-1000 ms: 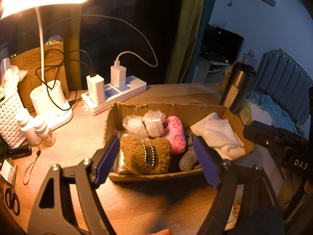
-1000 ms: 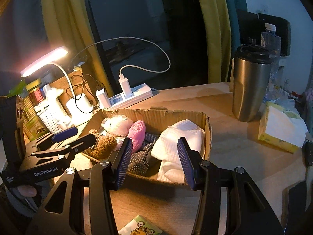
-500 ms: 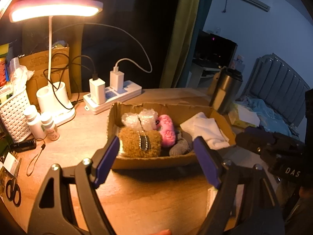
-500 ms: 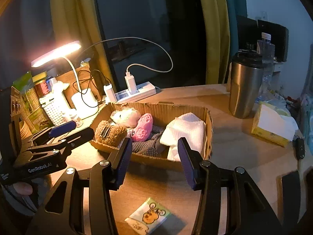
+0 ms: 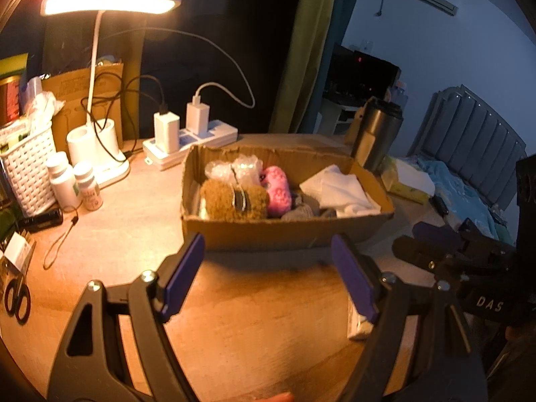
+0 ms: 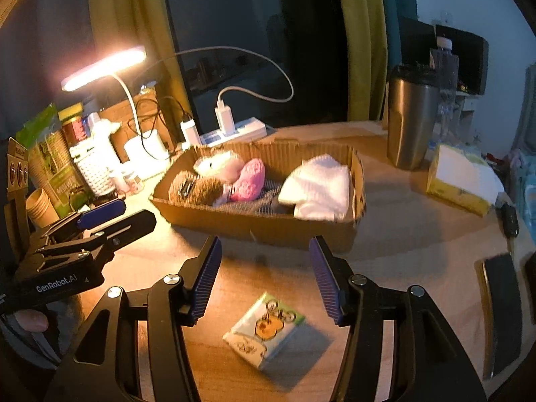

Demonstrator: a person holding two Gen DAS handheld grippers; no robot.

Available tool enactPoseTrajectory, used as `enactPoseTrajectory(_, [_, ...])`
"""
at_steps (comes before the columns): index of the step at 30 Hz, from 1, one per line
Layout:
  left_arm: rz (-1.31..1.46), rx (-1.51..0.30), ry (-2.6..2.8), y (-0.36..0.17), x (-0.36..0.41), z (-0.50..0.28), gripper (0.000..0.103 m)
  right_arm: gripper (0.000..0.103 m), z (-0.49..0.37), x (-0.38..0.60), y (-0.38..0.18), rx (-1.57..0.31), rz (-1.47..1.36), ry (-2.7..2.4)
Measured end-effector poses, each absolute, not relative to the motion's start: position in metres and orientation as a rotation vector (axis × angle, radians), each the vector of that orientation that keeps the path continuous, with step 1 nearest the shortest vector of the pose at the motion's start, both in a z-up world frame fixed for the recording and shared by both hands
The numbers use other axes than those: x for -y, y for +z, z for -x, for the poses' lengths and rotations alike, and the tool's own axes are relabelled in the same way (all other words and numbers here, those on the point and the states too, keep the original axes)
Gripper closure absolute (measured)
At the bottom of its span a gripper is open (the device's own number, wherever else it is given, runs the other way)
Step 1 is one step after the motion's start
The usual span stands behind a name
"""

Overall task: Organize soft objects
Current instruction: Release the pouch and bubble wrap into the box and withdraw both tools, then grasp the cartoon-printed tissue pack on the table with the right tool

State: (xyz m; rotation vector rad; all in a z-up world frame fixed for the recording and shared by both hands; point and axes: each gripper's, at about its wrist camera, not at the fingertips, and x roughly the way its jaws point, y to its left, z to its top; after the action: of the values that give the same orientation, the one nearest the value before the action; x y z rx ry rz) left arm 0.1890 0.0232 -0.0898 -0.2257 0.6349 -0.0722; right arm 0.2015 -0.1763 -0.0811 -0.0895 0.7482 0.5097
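Note:
A shallow cardboard box (image 5: 268, 234) (image 6: 268, 227) sits mid-desk. Inside lie a brown fuzzy item (image 5: 231, 201) (image 6: 197, 187), a pink plush (image 5: 278, 191) (image 6: 248, 181), clear bubble-wrapped pieces (image 5: 234, 169), grey socks (image 5: 301, 212) (image 6: 258, 204) and a white folded cloth (image 5: 341, 191) (image 6: 318, 187). My left gripper (image 5: 268, 278) is open and empty, in front of the box. My right gripper (image 6: 264, 274) is open and empty, also short of the box, above a small tissue pack (image 6: 264, 331).
A lit desk lamp (image 5: 110, 0), power strip with chargers (image 5: 191, 137), white basket (image 5: 26, 167), small bottles (image 5: 72, 184) and scissors (image 5: 16, 298) stand left. A steel tumbler (image 6: 412, 120), yellow tissue box (image 6: 462, 181) and phone (image 6: 502, 308) are right.
Both grippers have pulled back from the box toward me and stayed open. The box now looks smaller and farther, and the tissue pack has come into the right wrist view.

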Motion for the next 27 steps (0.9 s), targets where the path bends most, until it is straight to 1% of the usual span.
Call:
enactPoseTrajectory(13, [0.243, -0.706, -0.074, -0.127, -0.014, -0.171, 0.023, 0.045, -0.181, 0.180, -0.115, -0.814, 0.118, 0.477])
enactPoseTrajectory(23, [0.243, -0.741, -0.071, -0.143, -0.012, -0.167, 0.023, 0.045, -0.178, 0.176, -0.139, -0.873, 0.122, 0.482])
enactPoseTrajectory(26, [0.242, -0.747, -0.073, -0.146, -0.011, -0.166, 0.023, 0.037, -0.178, 0.174, -0.144, -0.889, 0.123, 0.492])
enactPoseTrajectory(27, [0.243, -0.750, -0.072, -0.146, -0.011, -0.166, 0.024, 0.037, -0.178, 0.173, -0.145, -0.891, 0.124, 0.493])
